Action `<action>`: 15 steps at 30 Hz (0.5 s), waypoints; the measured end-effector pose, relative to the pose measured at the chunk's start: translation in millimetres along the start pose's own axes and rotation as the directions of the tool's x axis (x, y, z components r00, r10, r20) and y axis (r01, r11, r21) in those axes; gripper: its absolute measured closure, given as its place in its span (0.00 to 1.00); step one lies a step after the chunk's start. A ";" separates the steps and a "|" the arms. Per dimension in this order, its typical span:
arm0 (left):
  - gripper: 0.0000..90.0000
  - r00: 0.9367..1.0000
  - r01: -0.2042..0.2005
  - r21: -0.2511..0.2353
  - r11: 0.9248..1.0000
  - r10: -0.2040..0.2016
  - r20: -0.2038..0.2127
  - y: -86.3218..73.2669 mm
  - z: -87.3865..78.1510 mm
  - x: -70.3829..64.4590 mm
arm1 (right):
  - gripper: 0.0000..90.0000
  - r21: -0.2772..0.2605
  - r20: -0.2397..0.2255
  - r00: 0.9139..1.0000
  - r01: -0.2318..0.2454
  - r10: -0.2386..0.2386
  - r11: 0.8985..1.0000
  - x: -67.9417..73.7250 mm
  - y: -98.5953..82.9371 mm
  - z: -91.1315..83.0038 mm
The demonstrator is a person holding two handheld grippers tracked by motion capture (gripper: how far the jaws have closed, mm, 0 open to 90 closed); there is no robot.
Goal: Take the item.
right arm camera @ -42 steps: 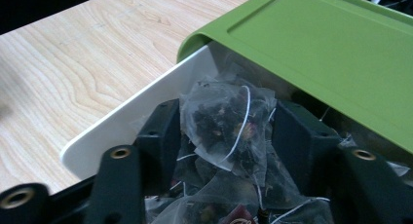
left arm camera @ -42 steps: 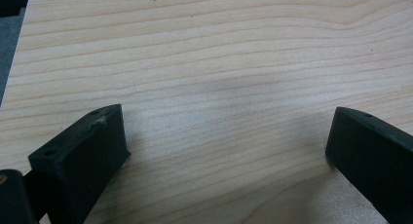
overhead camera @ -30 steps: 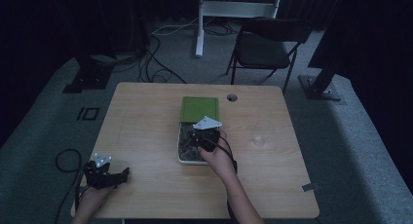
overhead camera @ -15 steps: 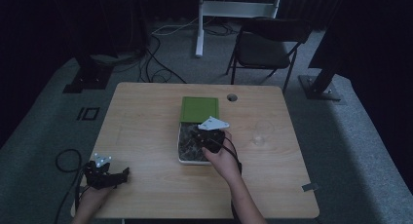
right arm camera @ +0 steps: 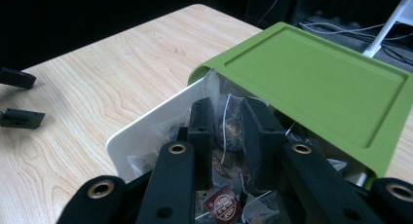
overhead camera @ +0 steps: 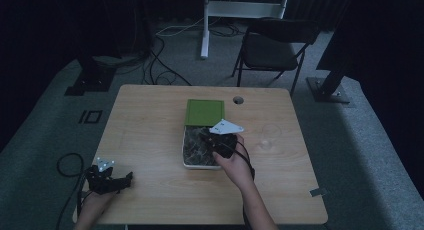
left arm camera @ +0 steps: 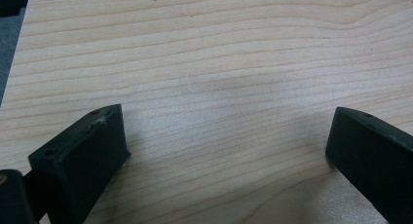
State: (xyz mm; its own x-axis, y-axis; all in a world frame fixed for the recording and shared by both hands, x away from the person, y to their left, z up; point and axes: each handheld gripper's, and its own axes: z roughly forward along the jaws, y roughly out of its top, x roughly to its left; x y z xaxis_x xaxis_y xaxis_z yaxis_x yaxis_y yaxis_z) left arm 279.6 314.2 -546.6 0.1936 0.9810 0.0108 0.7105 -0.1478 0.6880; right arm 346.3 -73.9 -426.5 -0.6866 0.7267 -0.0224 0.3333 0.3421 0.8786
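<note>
Sachets [right arm camera: 229, 129] are lying in a white box [right arm camera: 146, 131] mid-bench [overhead camera: 150, 120], its green lid [right arm camera: 316, 73] slid back. Right tool [right arm camera: 229, 121] is pinching one sachet inside; left tool [left arm camera: 224, 151] is resting wide open, empty, at the bench's near-left corner.

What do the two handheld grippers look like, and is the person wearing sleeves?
Both are black. The left gripper has blocky, flat-faced jaws with small screw holes, a pale three-cornered plate on top and a black cable trailing off the table. The right gripper carries a similar light plate; its jaw arms show brass-ringed holes. No sleeves show on the forearms.
</note>
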 end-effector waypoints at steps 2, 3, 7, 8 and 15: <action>0.02 1.000 0.000 0.000 1.000 0.000 0.000 0.0 0.0 0.0 | 0.84 -0.009 -0.004 1.000 -0.003 0.003 1.000 -1.0 1.0 -2.8; 0.02 1.000 0.000 0.000 1.000 0.000 0.000 0.0 0.0 0.0 | 0.84 -0.013 -0.002 1.000 -0.002 0.002 1.000 -1.6 1.6 -4.4; 0.02 1.000 0.000 0.002 1.000 0.000 0.001 0.1 -0.2 0.1 | 0.85 -0.023 -0.002 1.000 -0.004 0.004 1.000 -4.3 4.0 -10.4; 0.02 1.000 0.000 0.002 1.000 0.000 0.001 0.1 -0.2 0.1 | 0.85 -0.025 -0.005 1.000 -0.005 0.005 1.000 -5.1 4.3 -11.4; 0.02 1.000 0.000 0.002 1.000 0.000 0.000 0.1 -0.1 0.0 | 0.87 -0.027 -0.003 1.000 -0.008 0.008 1.000 -9.1 4.9 -16.7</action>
State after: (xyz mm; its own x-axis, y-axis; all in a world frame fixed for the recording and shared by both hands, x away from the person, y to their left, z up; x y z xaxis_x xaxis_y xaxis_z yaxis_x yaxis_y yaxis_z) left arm 279.6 314.2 -546.5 0.1939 0.9810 0.0105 0.7115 -0.1480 0.6869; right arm 343.4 -88.8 -414.0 -0.6859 0.7275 -0.0140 0.3215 0.3203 0.8911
